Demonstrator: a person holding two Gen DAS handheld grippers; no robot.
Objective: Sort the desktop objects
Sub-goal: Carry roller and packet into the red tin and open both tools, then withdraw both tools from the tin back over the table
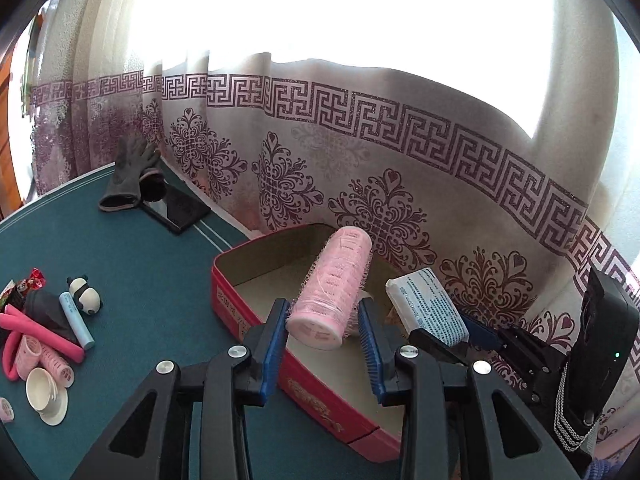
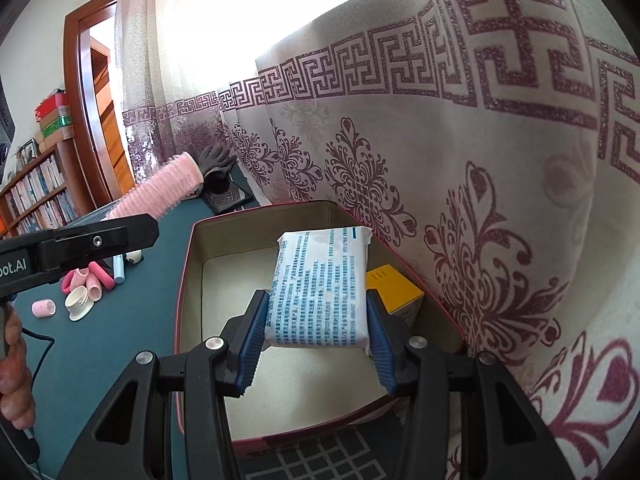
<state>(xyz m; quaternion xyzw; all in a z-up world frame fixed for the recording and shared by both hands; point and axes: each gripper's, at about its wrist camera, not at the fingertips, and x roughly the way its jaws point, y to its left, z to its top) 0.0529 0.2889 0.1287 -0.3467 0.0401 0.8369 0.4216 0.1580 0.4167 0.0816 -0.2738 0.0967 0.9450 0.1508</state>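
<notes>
Left tongs (image 1: 323,326), centre frame, stand spread around the pink hair roller (image 1: 334,292), pads apparently clear, over the red box (image 1: 256,312), likely for release. Right tongs (image 2: 316,330) pinch the white packet (image 2: 322,288) above the box interior.

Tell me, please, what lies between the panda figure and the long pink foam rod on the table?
A light blue tube lies beside the panda figure, then a dark object against the pink foam rod; the left wrist view shows this.
</notes>
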